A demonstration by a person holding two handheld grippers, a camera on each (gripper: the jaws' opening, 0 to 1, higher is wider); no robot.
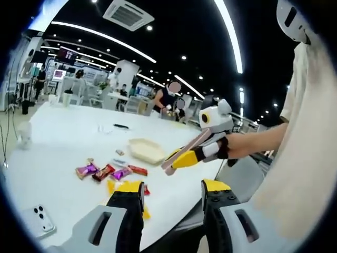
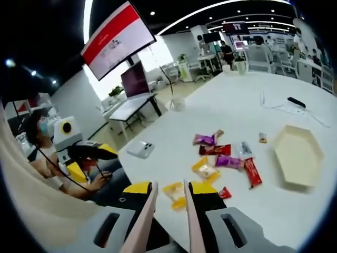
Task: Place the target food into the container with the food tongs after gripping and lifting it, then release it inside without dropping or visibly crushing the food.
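Snack packets [image 2: 224, 161] scattered on white table [image 2: 295, 211], beige container [image 2: 297, 154] beside, phone [image 2: 140, 149] near edge

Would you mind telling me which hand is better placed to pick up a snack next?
The right. Its tool is shut on the tongs, whose tips point toward the snack packets on the white table, with the beige container beyond. The left tool is open and holds nothing.

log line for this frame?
right tool: holds tongs, above table | left tool: open, empty | snacks: untouched | container: empty
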